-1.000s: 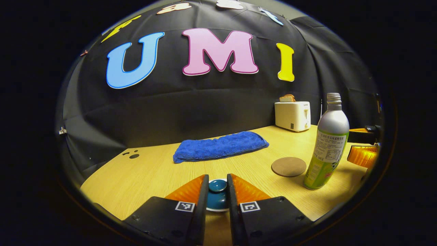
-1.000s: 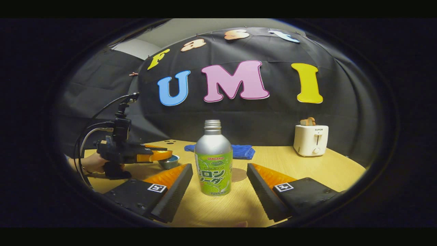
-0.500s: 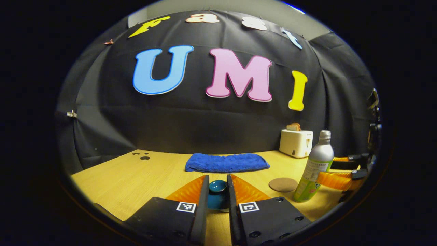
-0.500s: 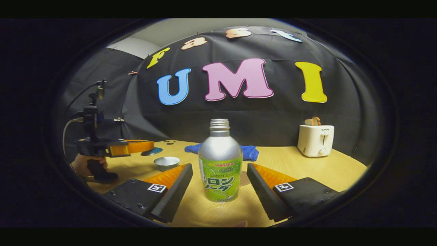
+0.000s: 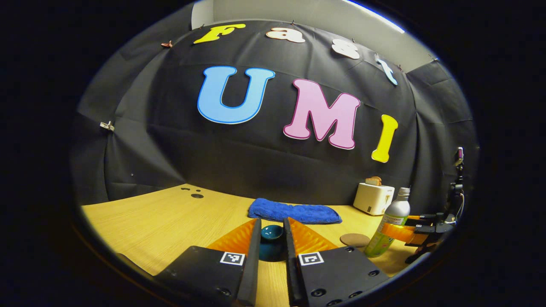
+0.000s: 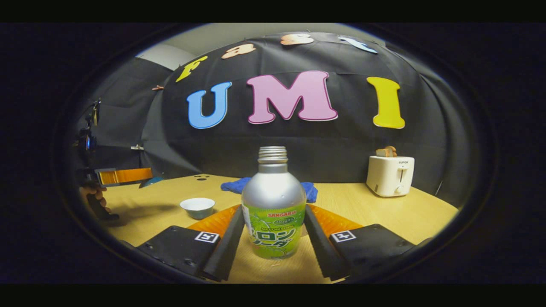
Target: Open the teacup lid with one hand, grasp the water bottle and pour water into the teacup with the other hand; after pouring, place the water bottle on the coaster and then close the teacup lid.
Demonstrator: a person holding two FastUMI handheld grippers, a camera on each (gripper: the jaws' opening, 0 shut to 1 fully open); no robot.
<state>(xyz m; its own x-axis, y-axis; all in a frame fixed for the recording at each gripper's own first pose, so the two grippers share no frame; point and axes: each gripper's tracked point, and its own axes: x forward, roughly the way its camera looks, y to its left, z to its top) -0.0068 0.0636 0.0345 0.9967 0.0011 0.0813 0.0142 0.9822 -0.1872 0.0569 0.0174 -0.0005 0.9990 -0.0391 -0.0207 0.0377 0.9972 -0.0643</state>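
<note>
While left claw [image 5: 271,243] clamps teacup lid [image 5: 272,248], right claw [image 6: 273,232] clamps water bottle [image 6: 273,209].

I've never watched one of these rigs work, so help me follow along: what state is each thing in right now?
Teacup lid: off the cup, pinched in the left claw.
Teacup: uncovered, upright on the table.
Water bottle: upright, uncapped, squeezed by the right claw.
Coaster: bare.
Toaster: bread sticking up.
Blue towel: lying flat.

Right tool [image 6: 273,232] clamps upright water bottle [image 6: 273,213].
</note>
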